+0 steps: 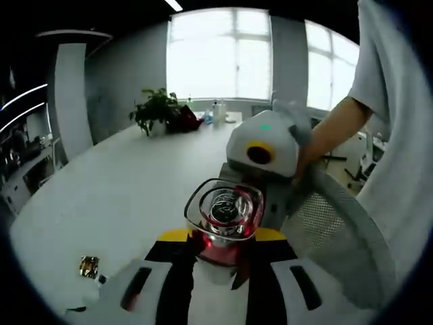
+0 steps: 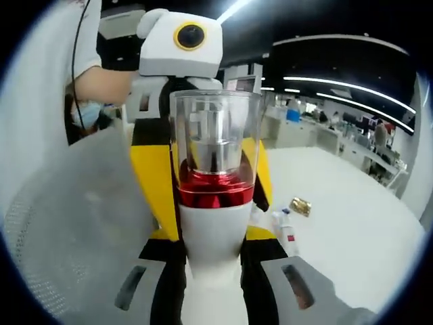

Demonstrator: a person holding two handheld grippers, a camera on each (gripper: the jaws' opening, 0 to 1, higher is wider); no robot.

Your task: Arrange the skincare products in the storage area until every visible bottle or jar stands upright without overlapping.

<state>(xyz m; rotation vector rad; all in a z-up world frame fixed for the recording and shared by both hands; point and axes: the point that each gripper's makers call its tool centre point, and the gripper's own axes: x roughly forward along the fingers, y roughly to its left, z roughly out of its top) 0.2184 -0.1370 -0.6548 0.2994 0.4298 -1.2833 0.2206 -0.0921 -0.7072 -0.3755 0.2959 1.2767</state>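
Observation:
A bottle (image 1: 223, 217) with a clear cap, a red collar and a white body stands upright between my two grippers above the white table. My left gripper (image 1: 222, 238) is shut on it, its yellow and black fingertips at the red collar. In the right gripper view the same bottle (image 2: 215, 156) rises from my right gripper (image 2: 211, 237), whose fingers press both sides of the white body. The left gripper's white housing (image 2: 179, 40) faces me from behind the bottle. The right gripper's housing (image 1: 262, 145) sits just beyond the cap, held by a person's arm (image 1: 338, 125).
A small gold jar (image 1: 88, 266) (image 2: 300, 206) lies on the white table (image 1: 122, 189). A small white bottle with a red label (image 2: 285, 233) sits near it. A grey mesh surface (image 1: 325, 230) (image 2: 74, 223) is close beside the grippers. A potted plant (image 1: 157, 110) stands at the far end.

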